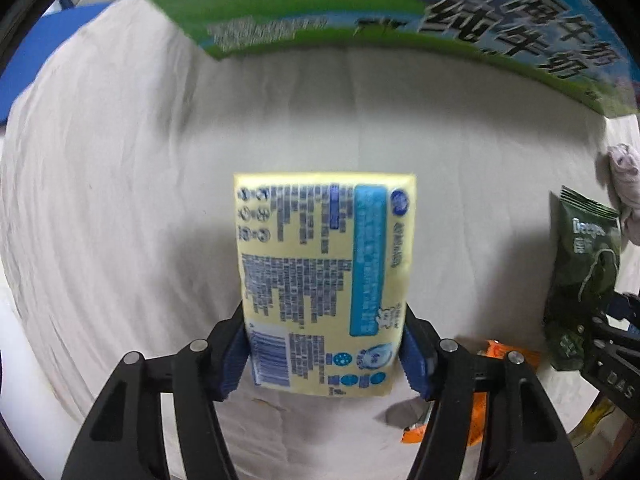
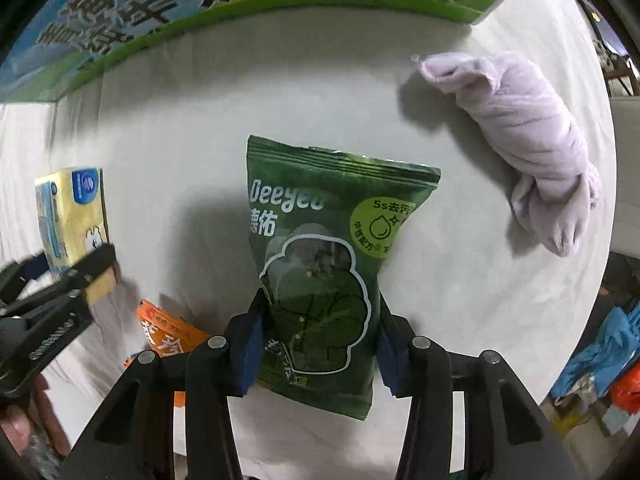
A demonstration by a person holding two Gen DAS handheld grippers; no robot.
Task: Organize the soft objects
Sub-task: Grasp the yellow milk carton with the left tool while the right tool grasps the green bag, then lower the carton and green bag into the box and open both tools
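- Left wrist view: left gripper (image 1: 325, 354) clamped on the lower sides of a yellow tissue pack (image 1: 324, 276), blue pads (image 1: 232, 364) pressed against both edges; pack held above the white cloth (image 1: 120, 200), printed back face toward the camera; milk carton box (image 1: 360, 12) with green-and-blue print standing along the far edge; to the right, green Deeyeo pouch (image 1: 582, 276) gripped at its bottom by the right gripper (image 1: 600, 344); lilac rolled cloth (image 1: 624, 184) just past the pouch at the frame edge; orange packet (image 1: 476, 400) lying on the cloth behind the right finger.
- Right wrist view: right gripper (image 2: 318, 350) clenched on the green Deeyeo pouch (image 2: 328, 248), pouch upright between the fingers, above the white cloth (image 2: 180, 120); lilac rolled cloth (image 2: 528, 136) lying on the cloth to the upper right, well apart; left gripper (image 2: 80, 276) at far left holding the yellow tissue pack (image 2: 74, 216); orange packet (image 2: 168, 332) flat on the cloth between the two grippers; milk carton box (image 2: 200, 4) across the top.
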